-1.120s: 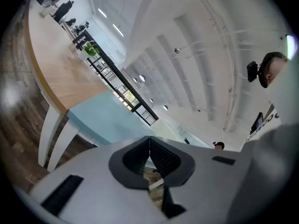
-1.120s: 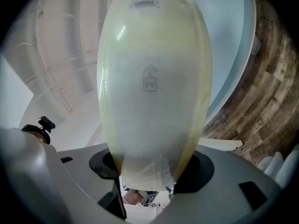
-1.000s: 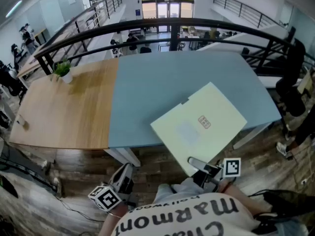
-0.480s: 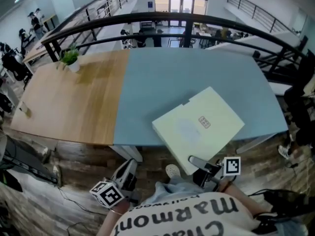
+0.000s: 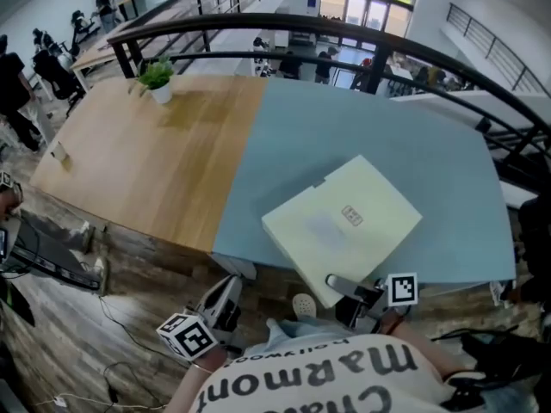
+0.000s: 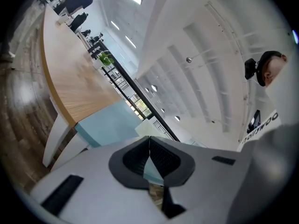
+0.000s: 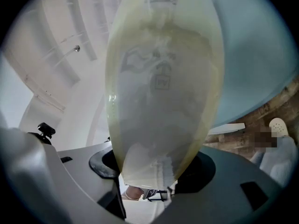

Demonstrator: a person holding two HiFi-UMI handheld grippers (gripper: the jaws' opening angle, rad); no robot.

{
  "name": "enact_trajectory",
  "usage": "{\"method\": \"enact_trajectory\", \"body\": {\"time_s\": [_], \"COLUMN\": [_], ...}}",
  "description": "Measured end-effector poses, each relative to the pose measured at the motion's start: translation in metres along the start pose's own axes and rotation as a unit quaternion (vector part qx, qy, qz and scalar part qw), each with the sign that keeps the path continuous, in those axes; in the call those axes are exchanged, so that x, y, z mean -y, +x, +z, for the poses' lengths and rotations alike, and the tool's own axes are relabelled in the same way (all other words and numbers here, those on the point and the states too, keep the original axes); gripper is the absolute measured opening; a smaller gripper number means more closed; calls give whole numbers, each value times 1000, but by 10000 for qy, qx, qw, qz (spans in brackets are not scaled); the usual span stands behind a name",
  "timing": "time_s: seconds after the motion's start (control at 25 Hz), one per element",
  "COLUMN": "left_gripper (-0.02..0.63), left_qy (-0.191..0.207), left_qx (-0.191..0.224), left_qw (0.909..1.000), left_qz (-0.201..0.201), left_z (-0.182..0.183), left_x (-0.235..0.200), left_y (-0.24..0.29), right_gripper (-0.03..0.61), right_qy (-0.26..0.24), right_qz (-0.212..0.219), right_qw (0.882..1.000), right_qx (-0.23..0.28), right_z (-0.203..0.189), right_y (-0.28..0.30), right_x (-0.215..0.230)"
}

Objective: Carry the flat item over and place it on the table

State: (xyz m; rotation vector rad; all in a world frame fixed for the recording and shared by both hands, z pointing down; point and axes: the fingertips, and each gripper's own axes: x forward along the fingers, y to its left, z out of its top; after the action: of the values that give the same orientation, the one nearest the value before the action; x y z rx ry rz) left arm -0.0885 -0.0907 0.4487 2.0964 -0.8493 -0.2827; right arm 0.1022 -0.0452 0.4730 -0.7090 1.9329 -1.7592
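The flat item [image 5: 344, 222] is a pale yellow, thin folder with a small label. It hangs level over the near edge of the blue table top [image 5: 362, 127], and its near corner sticks out past that edge. My right gripper [image 5: 337, 284] is shut on that near corner. In the right gripper view the folder [image 7: 161, 87] fills the middle and runs down between the jaws of the right gripper [image 7: 152, 169]. My left gripper [image 5: 225, 289] hangs low by my body over the floor. The left gripper [image 6: 149, 153] is shut, with nothing between its pads.
The table's left half is bare wood [image 5: 146, 162], with a small potted plant [image 5: 157, 77] at its far corner. A black railing [image 5: 344, 37] curves behind the table. Cables [image 5: 112, 317] lie on the wooden floor on the left. People stand far off at the upper left.
The folder and my right gripper have come further in over the blue table top. The view has swung, and more of the wooden half and the floor shows. The left gripper stays low.
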Motion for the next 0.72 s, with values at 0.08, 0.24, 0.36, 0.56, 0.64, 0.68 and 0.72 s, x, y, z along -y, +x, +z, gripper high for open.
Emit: {"method": "enact_trajectory", "body": {"time_s": [0.08, 0.24, 0.36, 0.56, 0.64, 0.68, 0.72], "left_gripper": [5, 5, 5, 5, 5, 5, 5], "left_qy": [-27, -183, -276, -353, -365, -369, -379], "left_qx": [54, 267, 375, 560, 636, 678, 724], "left_qw": [9999, 9986, 9969, 9941, 9927, 9918, 9909], "left_qz": [95, 424, 628, 856, 960, 1014, 1071], "left_z": [5, 11, 10, 14, 16, 16, 17], "left_x": [-7, -18, -22, -27, -31, -33, -35], "left_y": [4, 3, 3, 2, -2, -5, -8], "right_gripper": [298, 298, 298, 298, 299, 299, 299], "right_qy": [74, 212, 168, 177, 170, 157, 143], "right_qz": [34, -26, -51, 38, 56, 67, 78], "right_qw": [9998, 9968, 9928, 9845, 9807, 9788, 9768], "right_qx": [-190, -767, -1186, -1746, -1947, -2043, -2136], "right_z": [6, 12, 13, 10, 7, 6, 4], "right_y": [15, 42, 54, 76, 83, 87, 91], "right_x": [2, 6, 8, 5, 6, 7, 7]}}
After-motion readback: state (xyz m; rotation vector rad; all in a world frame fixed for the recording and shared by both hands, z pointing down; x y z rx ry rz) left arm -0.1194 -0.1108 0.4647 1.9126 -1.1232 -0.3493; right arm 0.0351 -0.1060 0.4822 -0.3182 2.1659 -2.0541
